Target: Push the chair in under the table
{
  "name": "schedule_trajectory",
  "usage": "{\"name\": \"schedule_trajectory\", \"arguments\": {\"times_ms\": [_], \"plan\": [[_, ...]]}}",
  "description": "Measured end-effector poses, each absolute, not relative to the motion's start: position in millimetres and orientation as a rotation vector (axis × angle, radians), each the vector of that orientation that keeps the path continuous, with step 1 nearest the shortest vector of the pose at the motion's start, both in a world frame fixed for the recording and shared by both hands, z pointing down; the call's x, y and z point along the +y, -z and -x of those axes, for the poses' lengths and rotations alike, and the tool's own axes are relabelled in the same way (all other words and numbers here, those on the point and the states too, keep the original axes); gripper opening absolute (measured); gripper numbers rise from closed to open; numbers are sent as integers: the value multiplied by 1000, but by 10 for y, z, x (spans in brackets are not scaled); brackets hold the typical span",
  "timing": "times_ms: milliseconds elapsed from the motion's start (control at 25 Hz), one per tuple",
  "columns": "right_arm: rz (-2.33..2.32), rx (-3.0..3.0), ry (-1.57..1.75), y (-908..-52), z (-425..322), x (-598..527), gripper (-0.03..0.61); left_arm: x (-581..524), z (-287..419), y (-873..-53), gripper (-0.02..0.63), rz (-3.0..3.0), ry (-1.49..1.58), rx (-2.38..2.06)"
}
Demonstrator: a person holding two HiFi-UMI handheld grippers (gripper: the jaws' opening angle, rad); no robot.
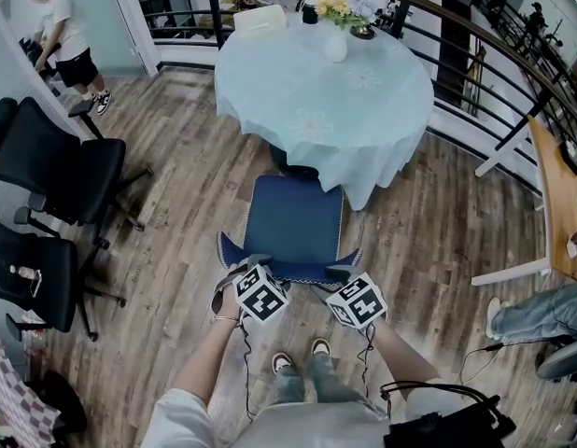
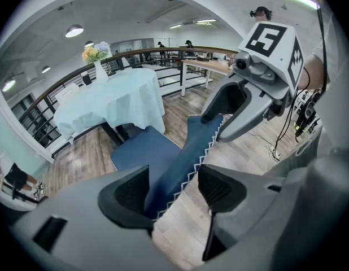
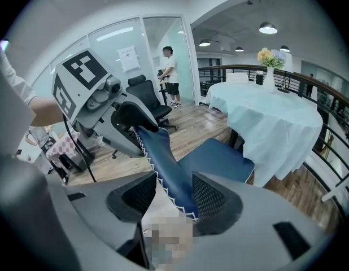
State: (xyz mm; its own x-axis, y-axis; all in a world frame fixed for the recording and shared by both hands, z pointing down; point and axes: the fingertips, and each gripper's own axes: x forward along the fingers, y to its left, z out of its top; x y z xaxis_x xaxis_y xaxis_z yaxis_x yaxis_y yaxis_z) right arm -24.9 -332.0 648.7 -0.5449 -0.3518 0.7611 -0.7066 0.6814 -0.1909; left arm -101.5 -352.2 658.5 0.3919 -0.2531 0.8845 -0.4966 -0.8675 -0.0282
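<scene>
1. Floor [image 1: 176,222]: grey-brown wood planks. I see it bare on both sides of the chair.
2. Table [image 1: 307,82]: round, under a pale cloth that hangs low. A vase [image 1: 335,43] of flowers stands near its far edge.
3. Railing [image 1: 475,35]: dark bars curving behind the table and down the right side.
4. Office chairs [image 1: 60,171]: black, along the left wall, well apart from the chair.
5. Desk [image 1: 555,185]: at the right edge, its white leg well apart from the chair. A seated person's legs [image 1: 536,311] show below it.
6. Person [image 1: 64,35]: standing at far left by the glass wall.
7. Chair [image 1: 296,215]: blue, between me and the table. Its seat front points at the table and lies just at the cloth hem, with most of the seat out in the open. The backrest is nearest me, and the back-to-front axis runs straight toward the table.
8. Left gripper [image 2: 171,188]: jaws apart, straddling the left end of the backrest's top edge. One pad touches the fabric, and floor shows at the other.
9. Right gripper [image 3: 173,199]: jaws apart, straddling the right end of the same edge. One pad is against the fabric.
</scene>
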Motion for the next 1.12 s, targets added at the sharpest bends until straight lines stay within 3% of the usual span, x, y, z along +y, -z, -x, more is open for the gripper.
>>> {"name": "schedule_trajectory", "arguments": {"times_ms": [1120], "plan": [[-847, -2167, -573, -6486, -188, -4205, 207, -4380, 572, -6575, 275, -2358, -1487, -644]]}}
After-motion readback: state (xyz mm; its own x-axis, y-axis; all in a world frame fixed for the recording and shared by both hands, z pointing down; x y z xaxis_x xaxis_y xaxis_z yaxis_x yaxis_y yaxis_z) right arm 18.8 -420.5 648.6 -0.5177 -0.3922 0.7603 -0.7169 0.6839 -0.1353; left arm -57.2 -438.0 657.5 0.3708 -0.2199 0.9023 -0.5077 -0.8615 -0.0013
